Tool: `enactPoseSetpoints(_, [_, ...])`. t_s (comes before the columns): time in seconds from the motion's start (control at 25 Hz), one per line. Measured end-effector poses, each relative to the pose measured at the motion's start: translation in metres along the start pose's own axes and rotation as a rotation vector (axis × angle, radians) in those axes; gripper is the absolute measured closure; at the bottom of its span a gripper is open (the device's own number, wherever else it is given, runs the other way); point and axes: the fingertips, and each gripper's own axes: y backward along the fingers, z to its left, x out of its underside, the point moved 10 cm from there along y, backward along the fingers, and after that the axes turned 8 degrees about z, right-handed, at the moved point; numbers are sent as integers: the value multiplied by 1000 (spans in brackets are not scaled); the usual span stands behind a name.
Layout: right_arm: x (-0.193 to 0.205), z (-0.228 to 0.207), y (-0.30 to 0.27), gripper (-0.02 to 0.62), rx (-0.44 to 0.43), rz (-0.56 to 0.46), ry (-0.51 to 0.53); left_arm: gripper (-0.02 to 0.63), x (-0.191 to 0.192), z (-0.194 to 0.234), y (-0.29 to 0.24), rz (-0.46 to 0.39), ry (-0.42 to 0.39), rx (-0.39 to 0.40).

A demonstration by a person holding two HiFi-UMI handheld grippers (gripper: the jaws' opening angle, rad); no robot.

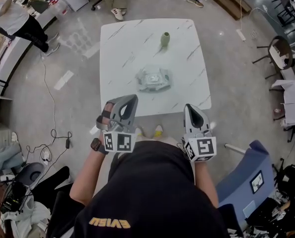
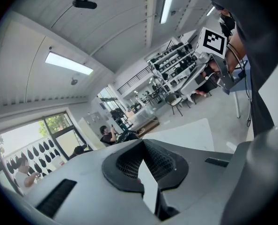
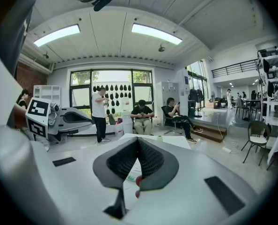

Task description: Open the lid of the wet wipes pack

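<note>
The wet wipes pack (image 1: 154, 79) lies flat in the middle of the white marble table (image 1: 122, 48), its lid down. My left gripper (image 1: 132, 99) is raised at the table's near edge, shut with nothing in it and rolled to one side. My right gripper (image 1: 189, 108) hovers beside it, also shut and empty. Both are well short of the pack and apart from it. In the left gripper view the jaws (image 2: 141, 142) meet at the tips and the right gripper (image 2: 209, 55) shows at the upper right. In the right gripper view the closed jaws (image 3: 137, 140) point over the table toward the room.
A small green vase (image 1: 165, 38) stands on the table's far side. A blue chair (image 1: 247, 178) is close at my right and dark chairs (image 1: 279, 53) stand further right. Cables (image 1: 55, 133) trail on the floor at left. People sit and stand beyond the table (image 3: 141, 114).
</note>
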Motion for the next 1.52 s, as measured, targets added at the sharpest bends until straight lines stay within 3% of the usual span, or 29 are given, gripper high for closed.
enactPoseSetpoints(1.12, [-1,28,-7,595,31,59,62,588,36,13,19,19,49,-8])
enactPoseSetpoints(1.32, [9,38,-1,595,41,98,59,588,47,8,18,25,111,23])
enactPoseSetpoints(1.52, [10,55,-8,595,26,93,25,588,58,18,22,21,63,46])
